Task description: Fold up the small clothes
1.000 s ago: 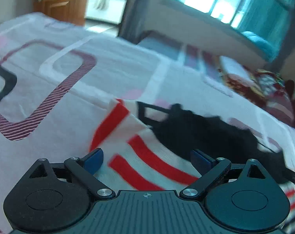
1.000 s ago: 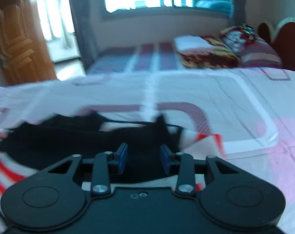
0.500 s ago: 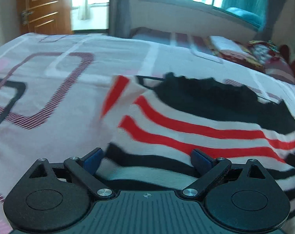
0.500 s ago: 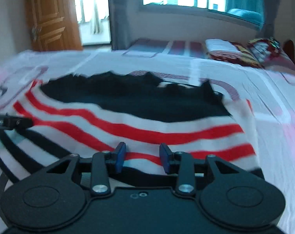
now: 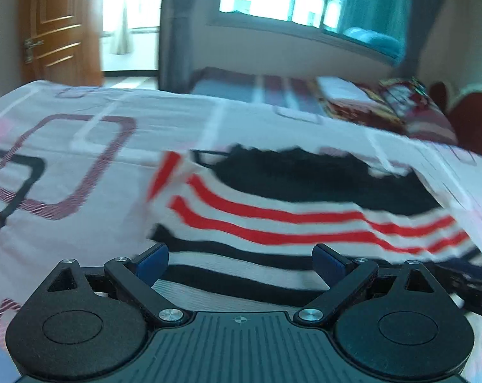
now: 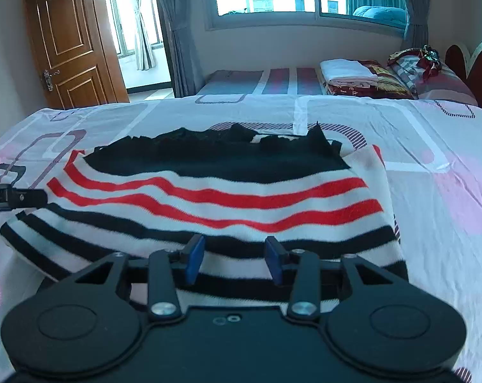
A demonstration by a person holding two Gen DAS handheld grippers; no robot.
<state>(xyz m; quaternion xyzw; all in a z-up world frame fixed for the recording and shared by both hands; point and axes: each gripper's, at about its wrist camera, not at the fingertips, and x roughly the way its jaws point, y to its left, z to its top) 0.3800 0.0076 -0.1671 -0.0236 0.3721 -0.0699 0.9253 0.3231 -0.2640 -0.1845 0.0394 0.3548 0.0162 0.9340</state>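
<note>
On the bed [image 6: 432, 191], over its pink-and-white patterned sheet, a striped garment [image 6: 228, 198] lies spread flat, with black cloth at its far edge, red stripes across the middle and black stripes nearest the cameras. The right tool [image 6: 234, 257] hovers over the near hem, its jaws opening with striped cloth seen between the blue pads [image 6: 194, 257], none of it pinched. The left tool [image 5: 241, 263] stands wide over the garment's near left corner, gripping nothing.

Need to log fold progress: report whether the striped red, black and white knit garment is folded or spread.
Spread, it seems: the striped red, black and white knit garment lies wide on the patterned bedsheet, stripes running edge to edge. Hidden layers underneath: cannot tell.
</note>
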